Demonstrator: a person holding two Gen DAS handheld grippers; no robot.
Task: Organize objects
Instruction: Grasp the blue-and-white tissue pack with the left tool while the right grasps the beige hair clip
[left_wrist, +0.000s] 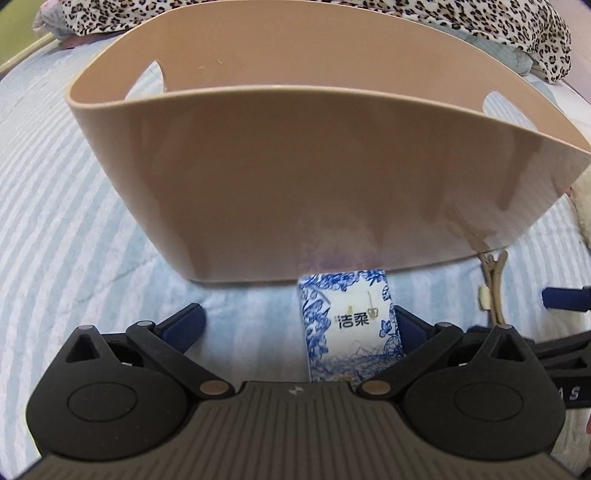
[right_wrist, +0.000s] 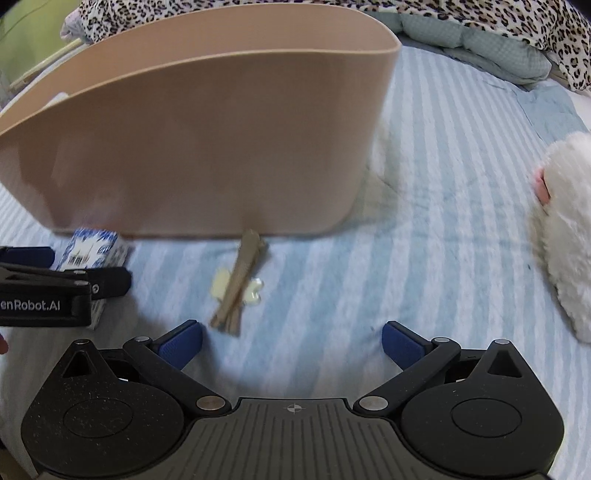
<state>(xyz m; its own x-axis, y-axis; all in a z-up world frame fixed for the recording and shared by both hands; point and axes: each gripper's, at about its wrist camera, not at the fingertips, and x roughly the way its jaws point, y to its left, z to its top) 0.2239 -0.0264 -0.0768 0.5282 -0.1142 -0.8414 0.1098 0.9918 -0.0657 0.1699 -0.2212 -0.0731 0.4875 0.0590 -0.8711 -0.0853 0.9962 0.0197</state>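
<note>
A tan plastic basket (left_wrist: 295, 177) stands on the striped bed; it also shows in the right wrist view (right_wrist: 207, 147). A blue-and-white tissue pack (left_wrist: 347, 328) lies just in front of the basket, between the fingers of my open left gripper (left_wrist: 295, 325), close to the right finger. The pack shows in the right wrist view (right_wrist: 92, 251) with the left gripper (right_wrist: 74, 273) around it. A beige hair clip (right_wrist: 238, 284) lies in front of the basket, just ahead of my open, empty right gripper (right_wrist: 291, 343). The clip also shows in the left wrist view (left_wrist: 493, 284).
A white fluffy plush toy (right_wrist: 565, 229) lies at the right. Leopard-print fabric (left_wrist: 480, 22) and a green-grey pillow (right_wrist: 480, 55) lie behind the basket. The bed cover (right_wrist: 443, 184) is pale blue and white striped.
</note>
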